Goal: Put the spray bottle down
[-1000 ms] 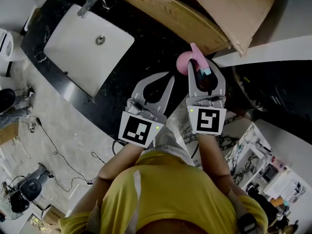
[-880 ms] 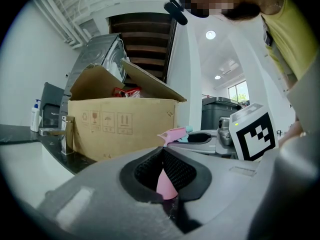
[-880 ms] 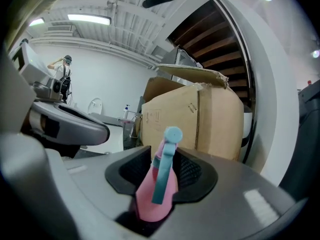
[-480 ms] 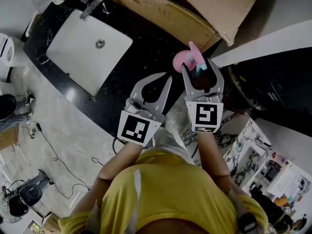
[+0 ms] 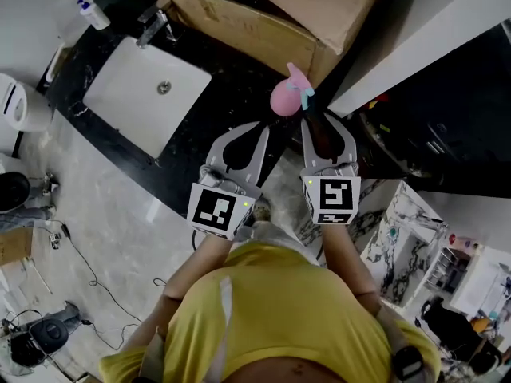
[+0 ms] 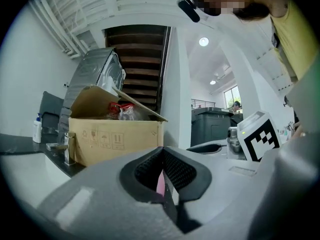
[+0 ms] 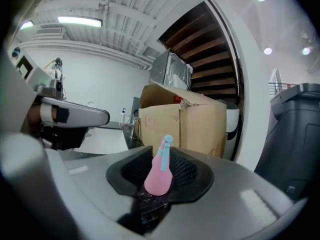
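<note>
The pink spray bottle (image 5: 284, 97) with its teal nozzle stands upright on the black counter (image 5: 231, 78), close to the cardboard box. My right gripper (image 5: 323, 121) is just behind and to the right of it. Its jaws are apart with nothing between them, and they have just been closing after opening wide. In the right gripper view the bottle (image 7: 159, 176) stands free beyond the pads. My left gripper (image 5: 259, 129) hangs beside the right one over the counter's edge, its tips together and empty.
An open cardboard box (image 5: 263, 14) stands right behind the bottle. A white sink (image 5: 144, 94) with a faucet (image 5: 152, 14) is set into the counter at the left, with a soap dispenser (image 5: 92, 8) beyond it. A white pillar (image 5: 423, 42) and a dark bin (image 5: 431, 134) are at the right.
The right jaws opened and let go of the bottle, then drew back from it and narrowed again. The bottle now stands alone. Both grippers shifted slightly.
</note>
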